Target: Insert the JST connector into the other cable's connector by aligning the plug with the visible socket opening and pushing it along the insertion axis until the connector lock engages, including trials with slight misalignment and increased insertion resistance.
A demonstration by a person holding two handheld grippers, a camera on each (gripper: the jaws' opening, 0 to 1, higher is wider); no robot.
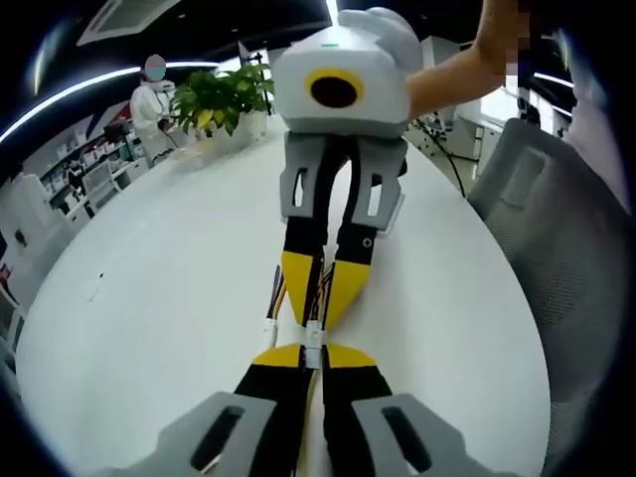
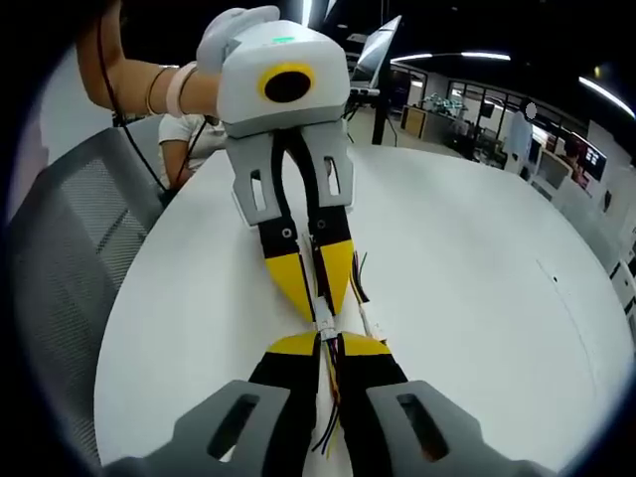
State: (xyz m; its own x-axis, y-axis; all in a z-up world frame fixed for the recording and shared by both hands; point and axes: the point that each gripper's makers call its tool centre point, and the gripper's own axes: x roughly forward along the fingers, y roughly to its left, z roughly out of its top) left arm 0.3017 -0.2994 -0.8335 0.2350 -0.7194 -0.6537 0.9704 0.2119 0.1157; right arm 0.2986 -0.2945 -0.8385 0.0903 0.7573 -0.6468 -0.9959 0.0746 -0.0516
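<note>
Connectors: two small white JST connectors (image 1: 313, 335) are meeting end to end just above a white table, in the narrow space where the two grippers' yellow tips face each other; whether they are fully pushed together is too small to tell.
Cables: thin coloured wires (image 2: 333, 397) are running back from each connector between the jaws holding it.
Left gripper (image 1: 312, 355): its jaws are clenching on its own connector and wires, rising from the bottom of the left gripper view.
Right gripper (image 2: 328, 346): its jaws are pinching the other connector and its cable in the same way; it is pointing straight at the left gripper, tip to tip.
Person: a bare forearm (image 1: 452, 75) is reaching in behind the right gripper.
Table (image 1: 149, 298): white, rounded, bare around the grippers.
Surroundings: a grey mesh chair (image 1: 556, 248) is standing beside the table, and a leafy green plant (image 1: 221, 96) is sitting at the far edge.
</note>
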